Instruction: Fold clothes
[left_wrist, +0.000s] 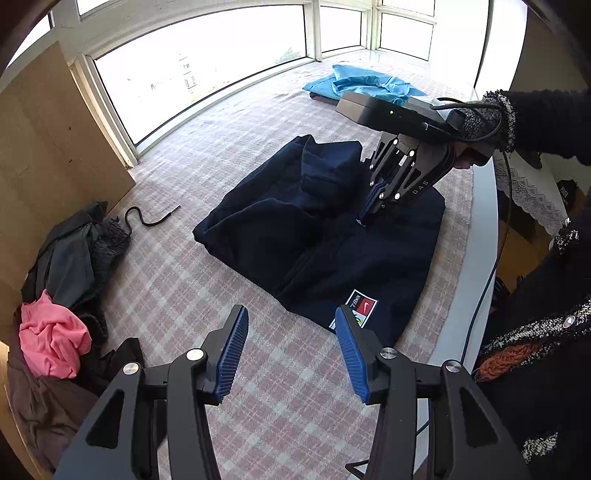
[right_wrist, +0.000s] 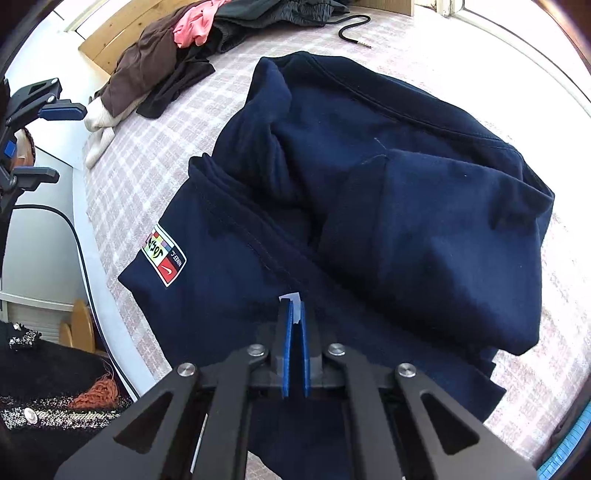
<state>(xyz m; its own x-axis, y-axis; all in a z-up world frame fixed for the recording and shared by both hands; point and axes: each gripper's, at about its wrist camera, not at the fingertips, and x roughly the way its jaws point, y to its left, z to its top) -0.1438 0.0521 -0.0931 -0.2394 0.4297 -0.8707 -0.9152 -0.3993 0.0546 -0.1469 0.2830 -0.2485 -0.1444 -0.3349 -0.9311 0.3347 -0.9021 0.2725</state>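
- Your left tongs (left_wrist: 291, 354) sit nearest the lens, spread wide with nothing between the blue ribbed pads, hovering above the checked cloth (left_wrist: 177, 280) just short of the near edge of the garment.
- Your right tongs (right_wrist: 293, 314) are pressed together, their tips down on the navy sweatshirt (right_wrist: 406, 206); a small white scrap shows at the tips, and you cannot tell from either view whether any fabric is pinched between the pads.
- Seen from the left wrist view, those right tongs (left_wrist: 364, 218) come in from the side of the bench edge, tilted down onto the middle of the sweatshirt, with your sleeve (left_wrist: 535, 122) and a black cable (left_wrist: 495, 266) trailing behind.
- That navy sweatshirt (left_wrist: 317, 236) lies partly folded in the middle of the covered bench, sleeves turned in over the body, one side close to the rounded white bench edge (left_wrist: 480, 236).
- Its coloured patch (left_wrist: 356, 308) faces up at the hem corner closest to your left tongs.
- At the far left edge of the bench sits a heap of unfolded clothes (left_wrist: 55, 317), pink, brown and dark pieces tangled, against a wooden board (left_wrist: 55, 147).
- Beside that heap a black cord (left_wrist: 151, 218) curls on the cloth, apart from the sweatshirt.
- Near the window end lies a blue garment (left_wrist: 362, 83), well apart from the sweatshirt.
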